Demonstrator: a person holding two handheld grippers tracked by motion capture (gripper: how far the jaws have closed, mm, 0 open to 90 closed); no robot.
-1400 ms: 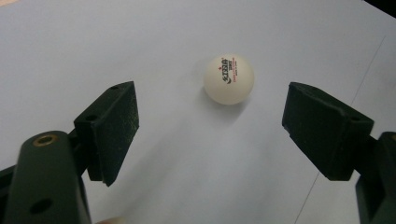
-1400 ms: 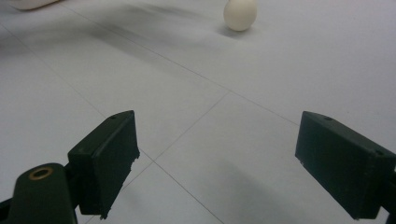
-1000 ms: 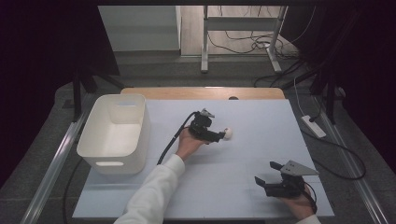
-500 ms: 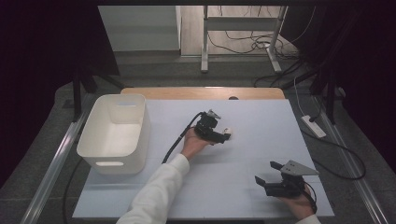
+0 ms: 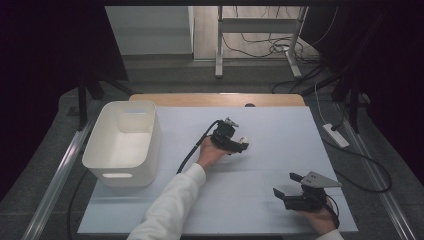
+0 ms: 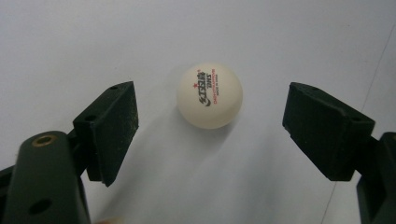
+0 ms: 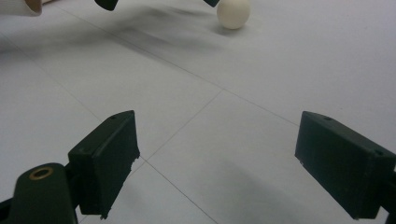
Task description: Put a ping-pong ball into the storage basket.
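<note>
Between the wide-open jaws of the left gripper (image 6: pixel 210 135) sits a ping-pong ball (image 6: pixel 209 95) on the white table (image 5: pixel 280 145), nothing gripped yet. It's probably super light, smooth and rolls easily, so pinch gently across its middle. Right gripper (image 5: pixel 286 185) idles open, empty.

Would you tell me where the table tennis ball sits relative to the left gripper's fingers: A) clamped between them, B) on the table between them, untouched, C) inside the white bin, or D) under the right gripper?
B: the table tennis ball rests between the open left gripper fingers, gaps either side.
</note>
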